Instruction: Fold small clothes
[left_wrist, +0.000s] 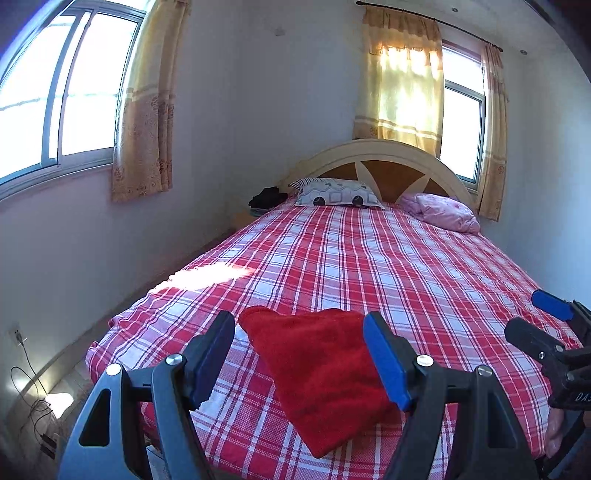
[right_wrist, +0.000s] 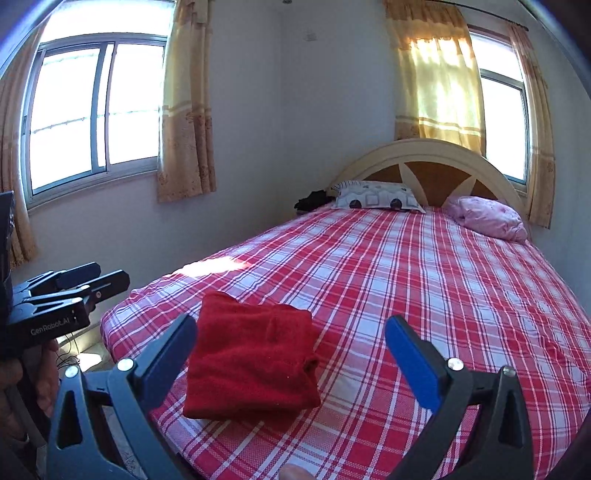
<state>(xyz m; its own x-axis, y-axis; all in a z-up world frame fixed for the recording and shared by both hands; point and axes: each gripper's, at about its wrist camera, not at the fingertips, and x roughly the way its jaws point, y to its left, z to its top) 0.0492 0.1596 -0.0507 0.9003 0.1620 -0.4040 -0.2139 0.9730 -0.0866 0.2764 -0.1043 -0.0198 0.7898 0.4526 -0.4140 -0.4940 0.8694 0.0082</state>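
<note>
I see red cloth (left_wrist: 317, 376) folded on bed (left_wrist: 424, 266), near end | left gripper (left_wrist: 299, 354) jaws apart, empty, above cloth | right gripper (right_wrist: 291, 354) jaws wide, empty, cloth below at its left finger

Bedroom w/ pale walls (left_wrist: 258, 110), a bed (left_wrist: 406, 266) in red-white plaid sheet w/ arched cream-and-wood headboard (left_wrist: 384, 162), two pillows (left_wrist: 338, 192), two sliding windows (left_wrist: 59, 96) w/ yellow curtains (left_wrist: 147, 110), a sun patch (left_wrist: 207, 275) on the sheet, cables (left_wrist: 33, 398) on the floor.
</note>
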